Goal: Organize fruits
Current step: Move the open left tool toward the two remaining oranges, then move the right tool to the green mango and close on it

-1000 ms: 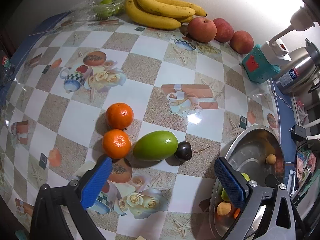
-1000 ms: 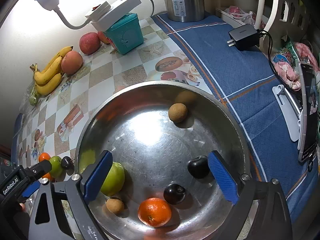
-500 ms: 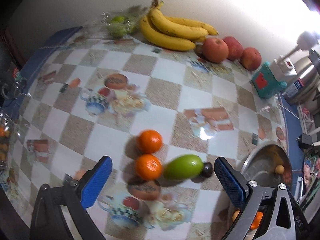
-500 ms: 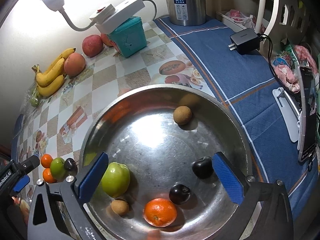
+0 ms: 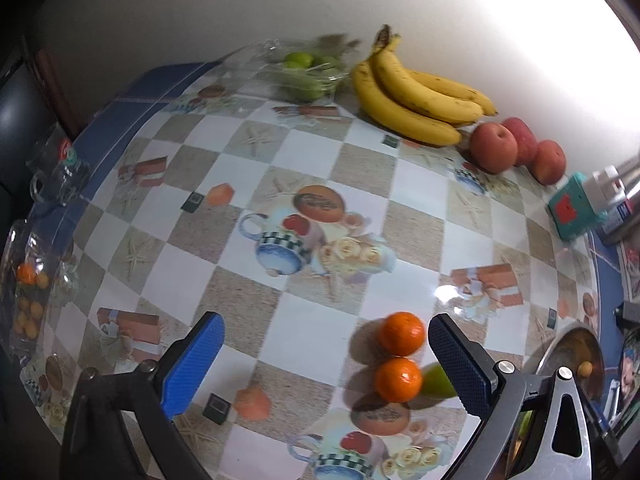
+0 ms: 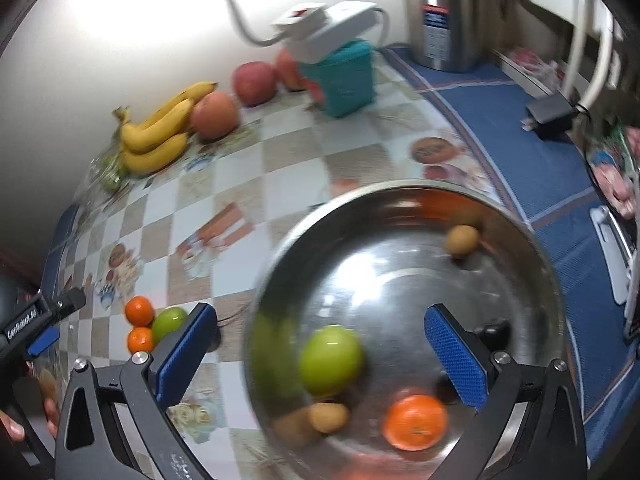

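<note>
Two oranges (image 5: 401,333) (image 5: 398,374) lie on the checkered tablecloth with a green mango (image 5: 438,380) beside them, partly hidden by my finger. My left gripper (image 5: 324,360) is open and empty above the table, left of the oranges. My right gripper (image 6: 320,350) is open and empty over a steel bowl (image 6: 536,248). The bowl holds a green apple (image 6: 330,360), an orange (image 6: 416,422), brown round fruits (image 6: 462,240) (image 6: 329,417) and a dark fruit (image 6: 494,332). The oranges (image 6: 139,312) and mango (image 6: 168,322) also show in the right wrist view.
Bananas (image 5: 416,92), three red apples (image 5: 494,147) and a bag of green fruit (image 5: 308,72) line the back wall. A teal box (image 6: 340,76), a kettle (image 6: 448,12) and a charger (image 6: 550,116) stand near the bowl. A bag of small oranges (image 5: 28,292) lies at the left table edge.
My left gripper has swung left and back; the oranges and mango now sit by its right finger. My right gripper has shifted left, so the bowl sits further right in view.
</note>
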{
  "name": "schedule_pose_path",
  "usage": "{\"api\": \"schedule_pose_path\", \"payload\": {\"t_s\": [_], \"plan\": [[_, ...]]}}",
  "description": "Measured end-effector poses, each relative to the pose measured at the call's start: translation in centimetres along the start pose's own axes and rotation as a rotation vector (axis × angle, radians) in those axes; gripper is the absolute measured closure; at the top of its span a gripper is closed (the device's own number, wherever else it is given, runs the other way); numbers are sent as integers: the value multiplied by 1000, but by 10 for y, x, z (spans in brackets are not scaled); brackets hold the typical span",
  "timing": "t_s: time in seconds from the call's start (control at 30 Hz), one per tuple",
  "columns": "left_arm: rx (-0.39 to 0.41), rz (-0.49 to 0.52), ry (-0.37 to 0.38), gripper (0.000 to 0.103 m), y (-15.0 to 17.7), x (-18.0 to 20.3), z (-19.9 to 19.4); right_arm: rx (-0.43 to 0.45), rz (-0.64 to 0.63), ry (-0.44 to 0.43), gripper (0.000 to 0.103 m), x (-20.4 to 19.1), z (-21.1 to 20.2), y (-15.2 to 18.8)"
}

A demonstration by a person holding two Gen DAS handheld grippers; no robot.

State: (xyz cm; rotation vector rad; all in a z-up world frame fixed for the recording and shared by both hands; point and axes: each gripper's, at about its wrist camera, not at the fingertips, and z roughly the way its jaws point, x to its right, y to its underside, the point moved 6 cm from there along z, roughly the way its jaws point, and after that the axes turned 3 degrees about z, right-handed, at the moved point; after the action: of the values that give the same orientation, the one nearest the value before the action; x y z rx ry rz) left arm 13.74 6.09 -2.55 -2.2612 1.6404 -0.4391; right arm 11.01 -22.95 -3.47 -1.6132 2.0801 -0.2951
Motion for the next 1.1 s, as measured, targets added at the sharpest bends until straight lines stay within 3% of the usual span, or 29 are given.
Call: {"api": "schedule_pose_path", "payload": {"t_s": [0.27, 0.73, 0.9, 1.0, 1.1], "plan": [[-15, -77, 3, 0, -2, -32, 5, -35, -94, -70, 0, -61, 9, 13], [-40, -58, 74, 0, 4, -20, 15, -67, -129, -75, 1, -102, 27, 23], [-78, -113, 102, 0, 11, -22, 27, -80, -142, -64, 20, -111, 34, 27], [-80, -137, 94, 0, 11, -27, 29, -101, -139, -70, 37, -115, 40, 31], [-87, -176, 111, 0, 12, -31, 30, -111, -146, -67, 46, -119, 43, 34]]}}
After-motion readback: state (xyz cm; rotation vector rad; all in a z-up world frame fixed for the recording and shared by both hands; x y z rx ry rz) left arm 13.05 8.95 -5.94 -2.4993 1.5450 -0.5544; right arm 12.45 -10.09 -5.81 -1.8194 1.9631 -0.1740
